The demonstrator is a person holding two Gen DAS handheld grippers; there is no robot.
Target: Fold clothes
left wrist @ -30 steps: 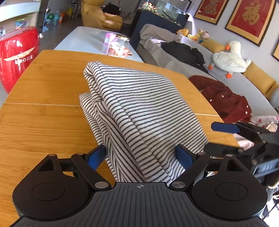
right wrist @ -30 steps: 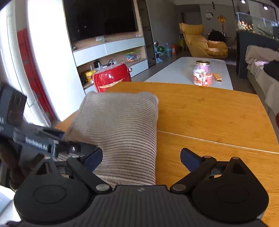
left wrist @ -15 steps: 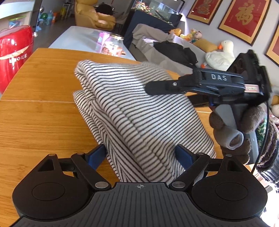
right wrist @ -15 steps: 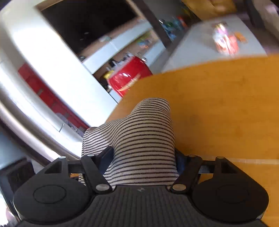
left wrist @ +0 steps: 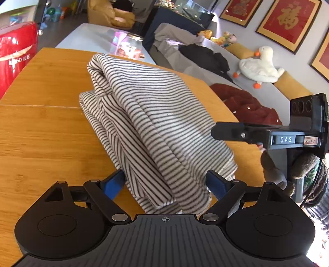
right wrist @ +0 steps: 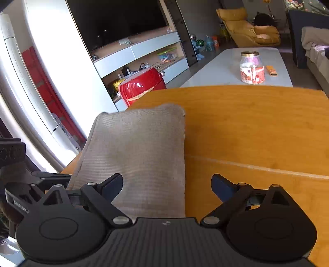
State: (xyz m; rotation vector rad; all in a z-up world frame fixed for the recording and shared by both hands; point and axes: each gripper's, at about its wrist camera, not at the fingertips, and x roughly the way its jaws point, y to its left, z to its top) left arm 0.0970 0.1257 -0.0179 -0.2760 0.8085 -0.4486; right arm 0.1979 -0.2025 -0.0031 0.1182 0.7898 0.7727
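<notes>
The striped garment [left wrist: 152,127] is lying folded in a thick bundle on the wooden tabletop [left wrist: 45,131]. Its near end is sitting between the spread, untouching jaws of the left gripper [left wrist: 165,181]. The right gripper [right wrist: 166,184] has just been opening again — its jaws are standing wide over the cloth, holding nothing. Best now: press the layers flat, squaring edges. A lidded jar [right wrist: 251,67] on the far table is holding something pink — contents unclear.

room: grey sofa [left wrist: 273,92] | red framed prints [left wrist: 287,18] | dark TV [right wrist: 123,18] | sunlit
</notes>
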